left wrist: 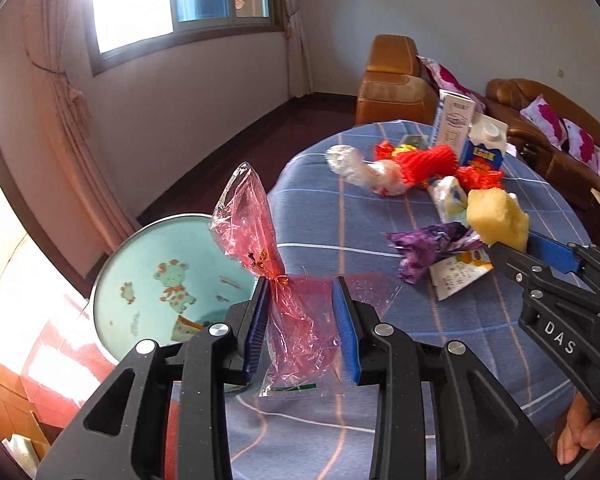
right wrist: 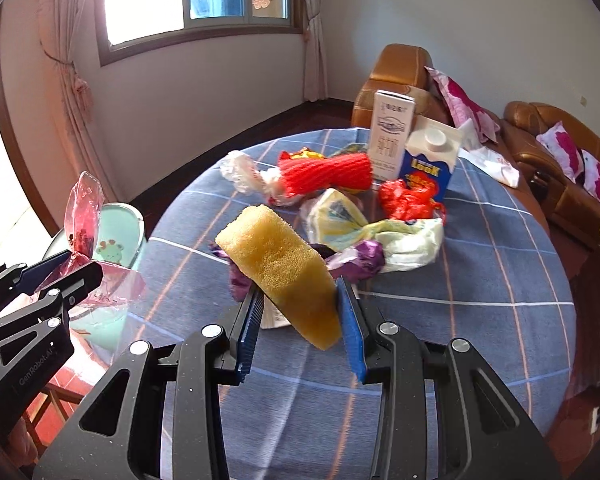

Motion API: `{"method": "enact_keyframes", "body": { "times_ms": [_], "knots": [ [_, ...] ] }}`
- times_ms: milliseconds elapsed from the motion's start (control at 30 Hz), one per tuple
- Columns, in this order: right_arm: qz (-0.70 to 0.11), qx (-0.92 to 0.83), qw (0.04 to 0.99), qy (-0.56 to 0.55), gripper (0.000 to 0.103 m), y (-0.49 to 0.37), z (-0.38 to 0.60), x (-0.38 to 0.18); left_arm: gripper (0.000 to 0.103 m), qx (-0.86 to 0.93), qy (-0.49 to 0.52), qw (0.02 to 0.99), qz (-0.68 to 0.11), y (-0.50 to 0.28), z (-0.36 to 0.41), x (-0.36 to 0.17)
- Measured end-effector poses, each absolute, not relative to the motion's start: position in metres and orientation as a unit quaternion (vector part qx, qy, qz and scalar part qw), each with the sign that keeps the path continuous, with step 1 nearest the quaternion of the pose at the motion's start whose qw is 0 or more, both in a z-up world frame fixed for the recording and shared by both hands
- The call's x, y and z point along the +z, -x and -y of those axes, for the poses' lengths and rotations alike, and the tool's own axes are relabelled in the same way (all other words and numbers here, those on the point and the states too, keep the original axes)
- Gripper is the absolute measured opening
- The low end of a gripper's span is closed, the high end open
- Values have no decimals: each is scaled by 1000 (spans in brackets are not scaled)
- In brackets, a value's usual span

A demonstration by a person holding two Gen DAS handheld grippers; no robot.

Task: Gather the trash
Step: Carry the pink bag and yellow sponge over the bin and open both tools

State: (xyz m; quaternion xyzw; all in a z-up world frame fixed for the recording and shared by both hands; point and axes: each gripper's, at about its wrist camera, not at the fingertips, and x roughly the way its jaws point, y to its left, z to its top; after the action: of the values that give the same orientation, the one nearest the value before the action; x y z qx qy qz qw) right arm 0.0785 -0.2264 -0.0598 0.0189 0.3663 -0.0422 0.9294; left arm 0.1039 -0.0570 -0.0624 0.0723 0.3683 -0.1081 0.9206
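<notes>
My worktop (right wrist: 480,264), round under a blue checked cloth, is the landmark here; the brown sofa (right wrist: 548,152) sits beyond its far right edge, and the pale green bin (left wrist: 168,276) with cartoon animals stands on the floor just off its left edge. Near the worktop's far side stand a white carton (right wrist: 392,136) and a blue juice carton (right wrist: 432,160), touching each other, with a red mesh sleeve (right wrist: 326,174) and a crumpled red bag (right wrist: 410,200) lying just before them. Closer to the middle lie a white-and-yellow wrapper (right wrist: 380,232) and a purple wrapper (left wrist: 428,248). My right hand-held gripper (right wrist: 300,304) is clamped on a yellow sponge (right wrist: 284,268) above the worktop's near part. My left hand-held gripper (left wrist: 300,292) stands wide apart around a pink cellophane bag (left wrist: 260,240) at the worktop's left edge beside the bin; only its left pad appears to touch the bag.
</notes>
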Motion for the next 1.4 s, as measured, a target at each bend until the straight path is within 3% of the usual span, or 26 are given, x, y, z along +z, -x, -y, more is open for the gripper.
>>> {"method": "enact_keyframes", "body": {
  "times_ms": [800,1400],
  "knots": [
    [-374,63,925,11,38,-135,100,-55,32,-11,-28,927,-375,-127,-64,-68],
    [-414,95,905,22,38,-186,41,-83,32,12,-7,910,-414,-157,-99,-101]
  ]
}}
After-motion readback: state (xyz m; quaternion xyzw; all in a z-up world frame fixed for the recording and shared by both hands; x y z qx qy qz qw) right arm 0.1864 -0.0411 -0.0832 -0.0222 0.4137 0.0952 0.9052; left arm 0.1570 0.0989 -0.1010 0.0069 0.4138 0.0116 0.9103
